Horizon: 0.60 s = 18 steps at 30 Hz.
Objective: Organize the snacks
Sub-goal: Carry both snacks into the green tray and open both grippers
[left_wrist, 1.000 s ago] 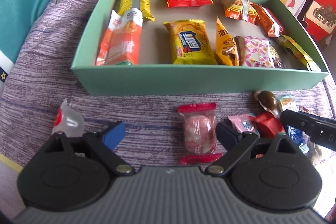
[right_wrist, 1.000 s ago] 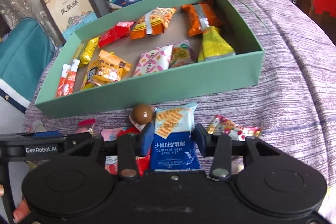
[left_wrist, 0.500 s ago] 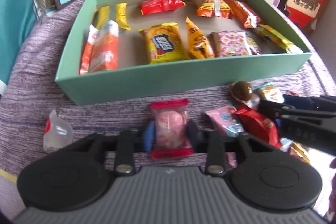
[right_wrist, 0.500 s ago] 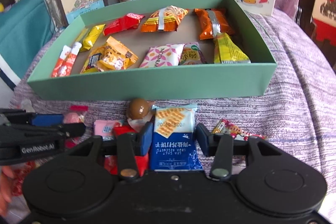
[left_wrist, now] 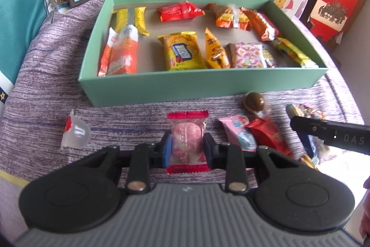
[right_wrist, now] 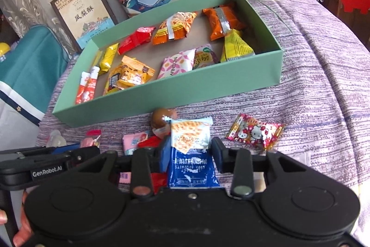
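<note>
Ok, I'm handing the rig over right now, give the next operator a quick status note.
Left gripper: shut on the pink candy packet.
Right gripper: jaws closing on the blue cracker packet, which sits between them.
Green box: already holds about a dozen snacks.
Left on the purple cloth in front of the box: brown chocolate ball, small pink packet, red packet, Hello Kitty candy, clear jelly cup.
Next: likely both held packets go into the box, then the loose ones.
</note>
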{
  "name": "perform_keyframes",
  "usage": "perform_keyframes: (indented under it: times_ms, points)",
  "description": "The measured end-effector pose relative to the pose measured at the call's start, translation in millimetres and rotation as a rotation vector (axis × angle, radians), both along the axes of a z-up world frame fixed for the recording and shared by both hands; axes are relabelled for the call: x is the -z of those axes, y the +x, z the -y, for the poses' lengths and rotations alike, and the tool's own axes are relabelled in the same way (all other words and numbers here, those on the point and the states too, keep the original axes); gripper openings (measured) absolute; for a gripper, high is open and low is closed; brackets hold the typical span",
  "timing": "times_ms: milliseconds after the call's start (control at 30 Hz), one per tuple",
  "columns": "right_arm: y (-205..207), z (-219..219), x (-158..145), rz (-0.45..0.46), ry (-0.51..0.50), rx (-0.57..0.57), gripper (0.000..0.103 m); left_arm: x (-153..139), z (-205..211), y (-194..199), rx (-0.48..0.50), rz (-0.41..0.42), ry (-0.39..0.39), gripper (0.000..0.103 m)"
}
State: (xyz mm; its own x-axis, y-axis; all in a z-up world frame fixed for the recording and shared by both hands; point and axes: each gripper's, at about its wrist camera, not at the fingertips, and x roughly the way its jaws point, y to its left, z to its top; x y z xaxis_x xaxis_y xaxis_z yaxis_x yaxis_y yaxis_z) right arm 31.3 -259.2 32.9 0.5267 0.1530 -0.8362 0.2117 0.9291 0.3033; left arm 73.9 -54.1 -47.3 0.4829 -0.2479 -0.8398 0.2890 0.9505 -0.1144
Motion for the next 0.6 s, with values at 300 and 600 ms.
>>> perform_keyframes:
  times_ms: [300,600]
  points:
    - [-2,15,-46,0.086,0.056,0.009,0.037,-43,10,4,0.041,0.086,-0.061,0.028]
    - [64,37,-63,0.153,0.058,0.034,0.037,-68,35,66,0.037,0.121,-0.081,0.028]
